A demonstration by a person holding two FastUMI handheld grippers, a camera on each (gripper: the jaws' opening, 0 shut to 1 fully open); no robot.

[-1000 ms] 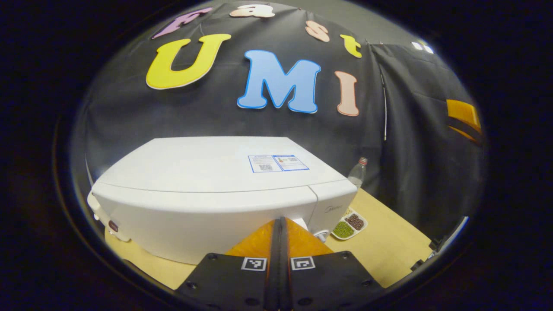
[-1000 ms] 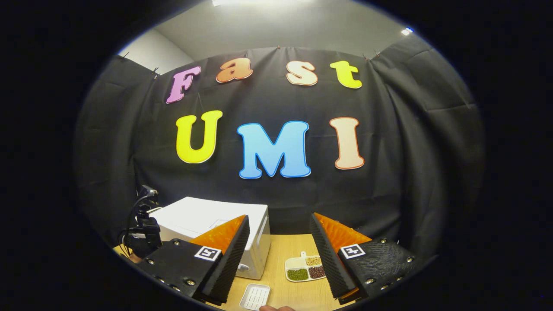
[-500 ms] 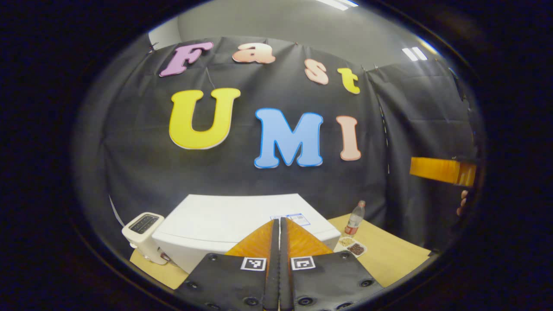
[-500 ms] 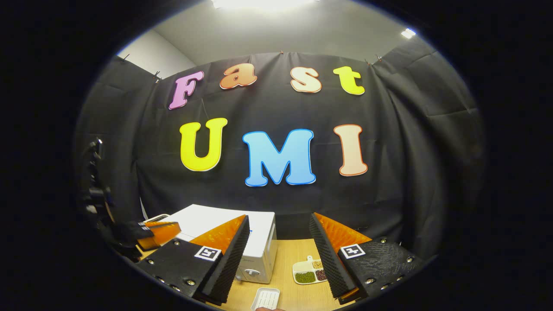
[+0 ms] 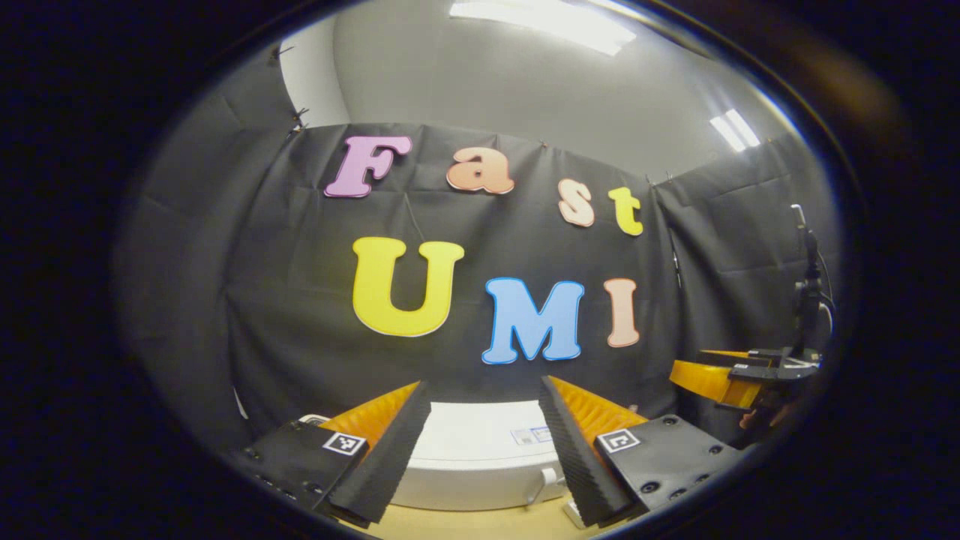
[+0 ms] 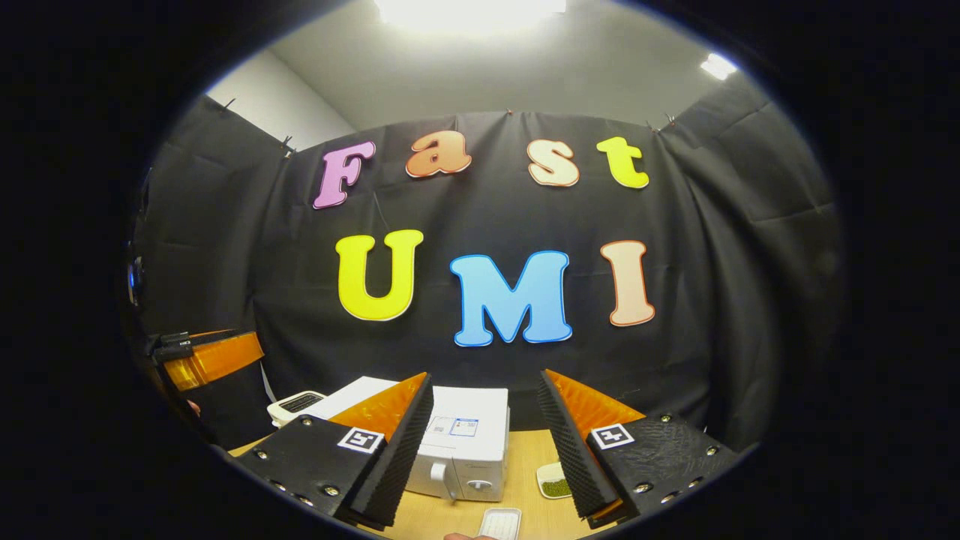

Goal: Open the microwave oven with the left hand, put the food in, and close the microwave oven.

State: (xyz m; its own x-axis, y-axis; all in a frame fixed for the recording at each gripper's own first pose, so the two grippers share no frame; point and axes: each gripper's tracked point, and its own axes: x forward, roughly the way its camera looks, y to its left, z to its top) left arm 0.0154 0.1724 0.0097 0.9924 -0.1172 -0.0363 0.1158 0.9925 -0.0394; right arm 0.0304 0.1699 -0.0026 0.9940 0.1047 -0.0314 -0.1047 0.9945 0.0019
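Observation:
The white microwave [image 5: 480,454] stands on the wooden table with its door closed; its handle [image 5: 546,480] shows low on the front. My left gripper [image 5: 484,386] is open and empty, held back from and above the microwave. My right gripper [image 6: 484,375] is also open and empty, well back from the microwave [image 6: 465,439], which sits between its fingers in the right gripper view. A divided dish with green beans [image 6: 555,480] lies right of the microwave. A small white tray [image 6: 501,521] lies at the table's near edge.
A white toaster [image 6: 296,405] stands left of the microwave. The left gripper [image 6: 210,358] shows at far left in the right gripper view, and the right gripper [image 5: 739,375] at far right in the left gripper view. The wooden table [image 6: 525,457] runs back to the black cloth wall.
My left gripper has gone from shut to open and has drawn back and up from the microwave. The right gripper has drawn back slightly and stayed open.

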